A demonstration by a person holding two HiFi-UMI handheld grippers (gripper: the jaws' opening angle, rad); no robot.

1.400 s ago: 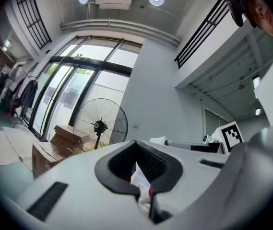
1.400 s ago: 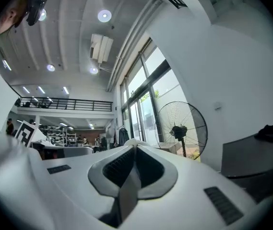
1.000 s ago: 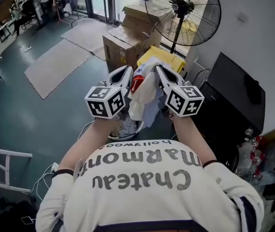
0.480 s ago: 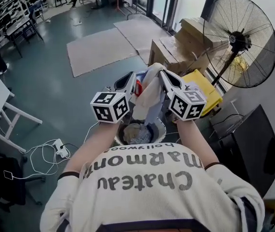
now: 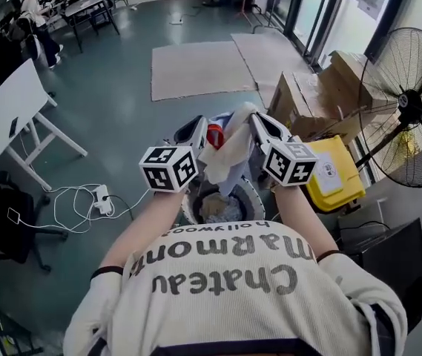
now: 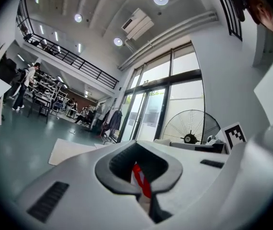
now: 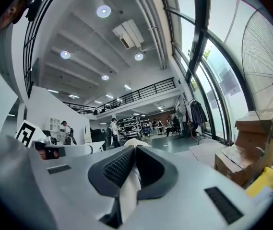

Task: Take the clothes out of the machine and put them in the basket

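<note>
You have swung round: your left tool (image 5: 200, 126) and right tool (image 5: 259, 122), both clamped on the clothes (image 5: 225, 153), now hang over the basket (image 5: 254, 196), ready for release.

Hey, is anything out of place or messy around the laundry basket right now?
Nothing looks spilled or damaged. The clothes, pinched by the left claw and the right claw, hang in a bunch above the basket. The only untidy thing is a power strip with loose cables sprawled on the floor to its left.

Your left tongs (image 6: 138, 172) and right tongs (image 7: 129, 170) are smooth matt white plastic; the clothes (image 5: 224, 154) are soft, creased cloth
</note>
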